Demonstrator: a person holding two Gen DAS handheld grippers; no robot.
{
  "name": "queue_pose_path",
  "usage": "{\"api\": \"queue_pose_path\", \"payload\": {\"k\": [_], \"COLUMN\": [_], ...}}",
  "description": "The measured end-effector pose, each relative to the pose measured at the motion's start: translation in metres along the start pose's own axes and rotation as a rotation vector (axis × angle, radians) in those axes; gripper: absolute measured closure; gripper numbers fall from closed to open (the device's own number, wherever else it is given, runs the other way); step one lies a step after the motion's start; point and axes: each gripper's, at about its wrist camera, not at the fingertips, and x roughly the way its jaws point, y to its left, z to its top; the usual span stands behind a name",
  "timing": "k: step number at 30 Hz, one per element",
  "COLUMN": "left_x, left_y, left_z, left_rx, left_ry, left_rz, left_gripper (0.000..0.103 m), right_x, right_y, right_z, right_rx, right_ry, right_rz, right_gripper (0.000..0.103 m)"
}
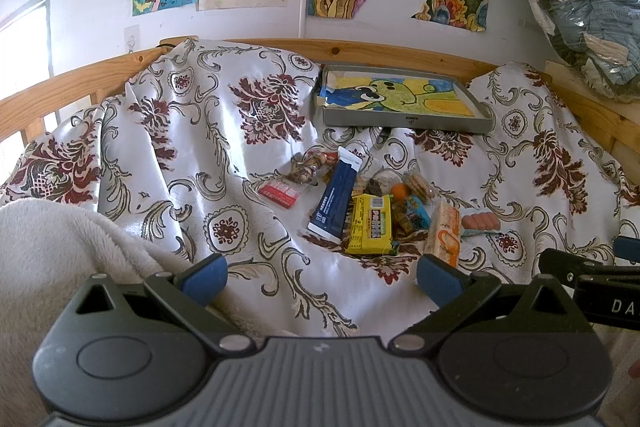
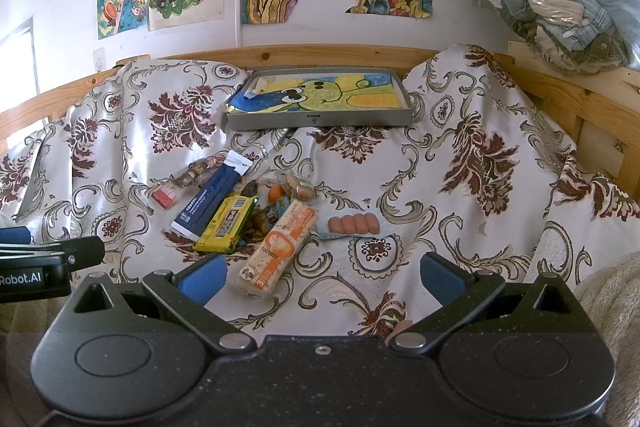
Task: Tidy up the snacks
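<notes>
In the left wrist view, the left tongs [image 1: 322,277] hang wide apart over the flowery cloth [image 1: 192,131] on the bed, holding nothing. The snack pile [image 1: 372,203] lies ahead of them on the cloth, in front of the gray tray [image 1: 408,125]. The blue packet [image 1: 334,199] and the yellow box [image 1: 368,227] lie side by side and touch. Both look light and flat. The yellow box looks stiff, so a pinch across its narrow sides should hold. The blue packet looks smooth and may slip. This view also shows a small red pack [image 1: 279,193] apart on the left, and the tip of the other tool at the right edge.

In the right wrist view, the right tongs [image 2: 322,277] are wide too, and empty. The orange cracker pack [image 2: 276,251] lies just in front of them, much clearer here. It looks crinkly, and the crackers inside could break, so a soft pinch across the middle seems best. The little sausages [image 2: 354,225] lie just beside it, soft and squashy. The tray stands behind the pile, lined with a drawing but holding no snacks.
</notes>
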Motion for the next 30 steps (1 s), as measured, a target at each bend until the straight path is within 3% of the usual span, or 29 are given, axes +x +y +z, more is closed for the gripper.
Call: {"api": "queue_pose_path", "payload": {"k": [23, 30], "left_x": [0.002, 0.013], "left_y": [0.004, 0.006], "left_z": [0.0, 0.016], "left_rx": [-0.02, -0.039], "left_ry": [0.006, 0.019], "left_rz": [-0.016, -0.022], "left_gripper": [0.0, 0.0], "right_x": [-0.004, -0.002], "right_y": [-0.002, -0.008], "right_z": [0.004, 0.011], "right_rx": [0.013, 0.065], "right_ry": [-0.01, -0.001], "right_rz": [0.005, 0.017], "right_gripper": [0.001, 0.001]}}
